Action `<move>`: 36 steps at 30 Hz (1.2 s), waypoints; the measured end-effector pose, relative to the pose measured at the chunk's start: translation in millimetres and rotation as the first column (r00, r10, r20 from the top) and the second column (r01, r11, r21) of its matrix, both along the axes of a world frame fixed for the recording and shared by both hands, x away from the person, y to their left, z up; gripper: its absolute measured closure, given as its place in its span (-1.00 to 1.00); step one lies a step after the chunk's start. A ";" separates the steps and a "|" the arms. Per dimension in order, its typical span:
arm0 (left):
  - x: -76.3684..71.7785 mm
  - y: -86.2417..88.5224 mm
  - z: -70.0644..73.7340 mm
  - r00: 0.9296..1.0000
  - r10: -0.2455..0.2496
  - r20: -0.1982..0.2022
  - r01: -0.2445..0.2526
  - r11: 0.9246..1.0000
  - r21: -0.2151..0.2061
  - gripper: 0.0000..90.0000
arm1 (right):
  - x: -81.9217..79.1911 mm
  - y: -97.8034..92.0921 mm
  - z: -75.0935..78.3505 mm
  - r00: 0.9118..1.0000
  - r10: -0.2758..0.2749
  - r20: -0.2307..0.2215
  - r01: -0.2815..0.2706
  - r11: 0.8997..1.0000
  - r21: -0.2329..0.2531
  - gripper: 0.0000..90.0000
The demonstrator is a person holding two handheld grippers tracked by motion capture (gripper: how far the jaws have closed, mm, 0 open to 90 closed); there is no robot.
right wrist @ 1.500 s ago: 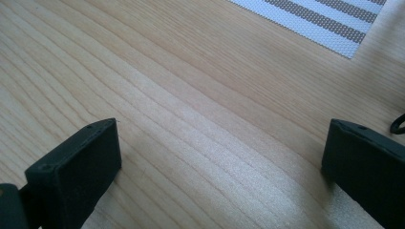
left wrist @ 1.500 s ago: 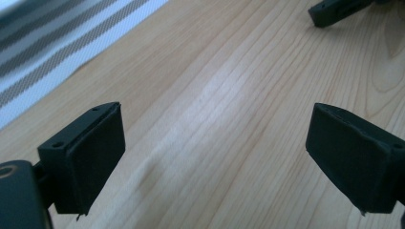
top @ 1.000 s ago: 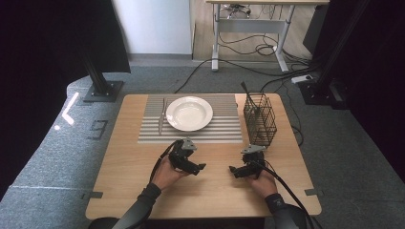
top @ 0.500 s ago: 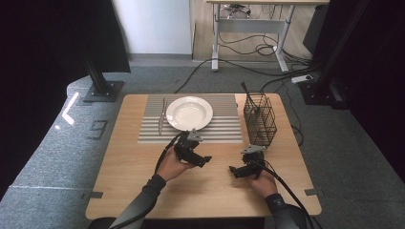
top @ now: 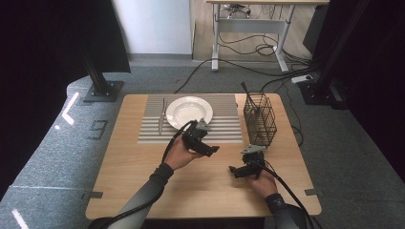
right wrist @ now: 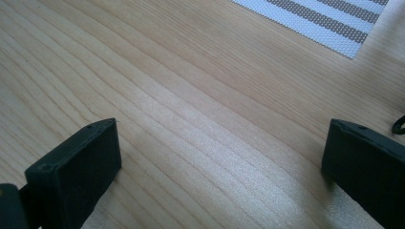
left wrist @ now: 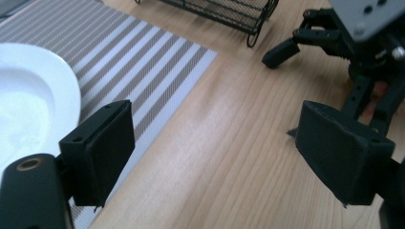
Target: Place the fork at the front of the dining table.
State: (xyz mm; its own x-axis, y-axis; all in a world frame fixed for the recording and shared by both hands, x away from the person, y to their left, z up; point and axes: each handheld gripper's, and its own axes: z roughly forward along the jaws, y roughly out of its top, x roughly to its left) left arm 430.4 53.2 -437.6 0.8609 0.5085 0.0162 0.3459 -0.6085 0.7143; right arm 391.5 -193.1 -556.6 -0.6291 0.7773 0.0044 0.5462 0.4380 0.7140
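Where the striped woven placemat (top: 191,125) covers the far half of the pale, grained wooden table (top: 143,176), a round, glossy white plate (top: 188,110) sits, with a wire-mesh basket (top: 260,119) well to its right. Just beside the plate, the left gripper (top: 210,149) hovers, tilted rightward, jaws wide and empty. Nearer the person, the right gripper (top: 235,170) lies low over bare wood, likewise spread, empty.

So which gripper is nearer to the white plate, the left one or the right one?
Left. The left gripper hovers just in front of the white plate, over the near edge of the striped mat. The right gripper is farther back on the bare wooden table.
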 end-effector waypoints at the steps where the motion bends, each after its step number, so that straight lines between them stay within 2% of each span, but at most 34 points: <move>1: 1.8 -1.8 2.2 1.000 0.000 0.001 0.000 1.000 -0.003 -0.69 | 0.0 0.1 0.0 1.000 0.000 0.000 0.000 1.000 0.001 -1.00; 13: 18.1 -29.3 25.0 0.999 -0.023 0.038 0.023 1.000 0.005 -0.64 | 0.0 0.2 -0.2 1.000 -0.001 0.002 0.001 1.000 0.003 -1.00; 23: 34.0 -51.0 44.0 0.997 -0.046 0.064 0.045 0.999 0.010 -0.51 | 0.1 0.1 -0.3 1.000 0.000 0.003 0.000 1.000 0.001 -1.00; 30: 42.9 -67.2 51.6 0.995 -0.057 0.081 0.056 0.998 0.015 -0.42 | 0.1 0.2 -0.3 1.000 0.000 0.004 0.000 1.000 0.002 -1.00; 36: 52.2 -81.4 54.3 0.995 -0.062 0.079 0.061 0.998 0.008 -0.34 | 0.1 0.1 -0.3 1.000 0.000 0.005 0.000 1.000 0.000 -1.00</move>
State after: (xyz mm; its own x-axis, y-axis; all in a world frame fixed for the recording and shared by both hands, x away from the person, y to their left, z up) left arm 482.6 -28.2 -383.3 0.8865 0.4543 0.0881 0.2502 -0.6308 0.7345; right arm 391.6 -193.0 -556.9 -0.6288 0.7775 0.0017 0.5429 0.4375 0.7168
